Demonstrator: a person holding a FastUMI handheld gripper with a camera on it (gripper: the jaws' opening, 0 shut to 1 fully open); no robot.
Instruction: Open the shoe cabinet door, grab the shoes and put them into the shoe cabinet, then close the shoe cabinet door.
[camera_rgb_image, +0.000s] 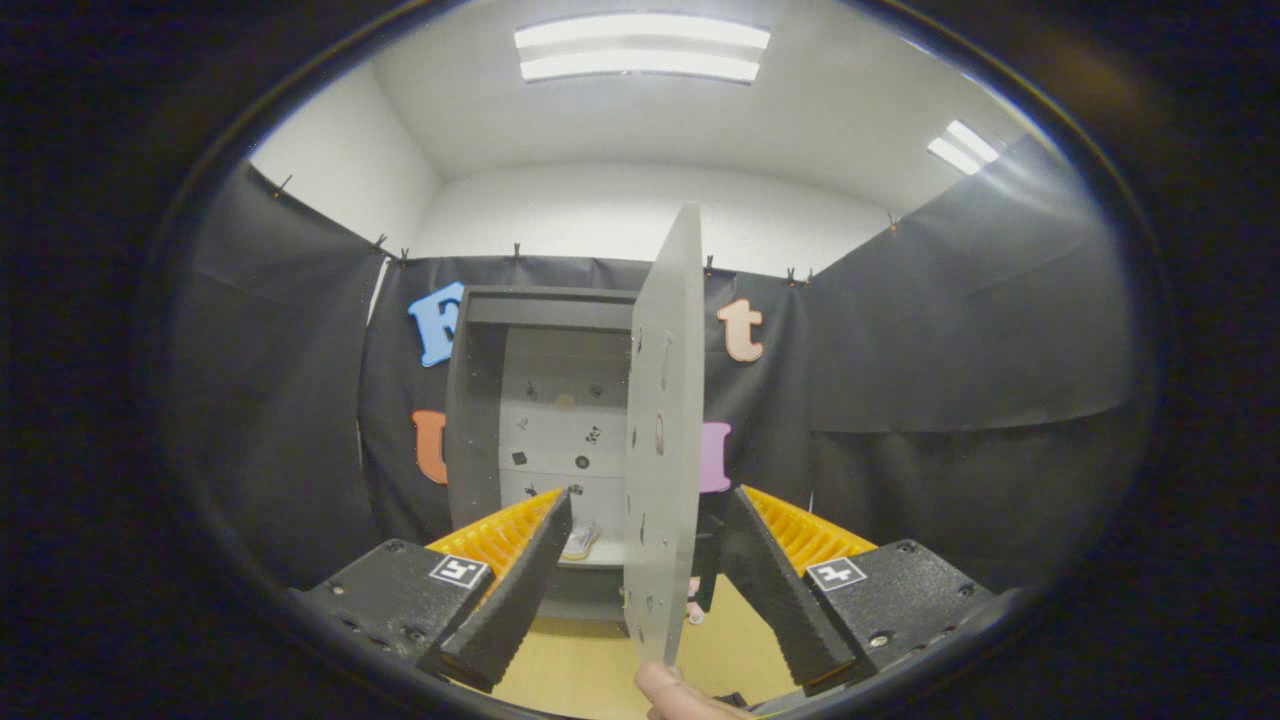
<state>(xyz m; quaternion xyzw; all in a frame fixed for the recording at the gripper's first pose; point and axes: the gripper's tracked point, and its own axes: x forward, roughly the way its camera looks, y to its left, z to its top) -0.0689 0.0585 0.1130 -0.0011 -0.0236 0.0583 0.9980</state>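
Note:
A grey shoe cabinet (478, 400) stands against the back wall with its inside showing. Its grey door (665, 400) is swung out toward me and seen nearly edge-on, with several small holes in its face. The door's free edge stands between the fingers of my gripper (648, 498), which is open, with a gap on each side of the panel. A light-coloured shoe (580, 541) lies on the cabinet's lower shelf, just beyond the left finger. A person's fingertip (665, 688) touches the bottom edge of the door.
Yellowish wooden floor (570, 680) runs from the fingers to the cabinet's foot. Black cloth walls close the booth at the left, the back and the right. A small pinkish thing (692, 612) shows low behind the door; what it is I cannot tell.

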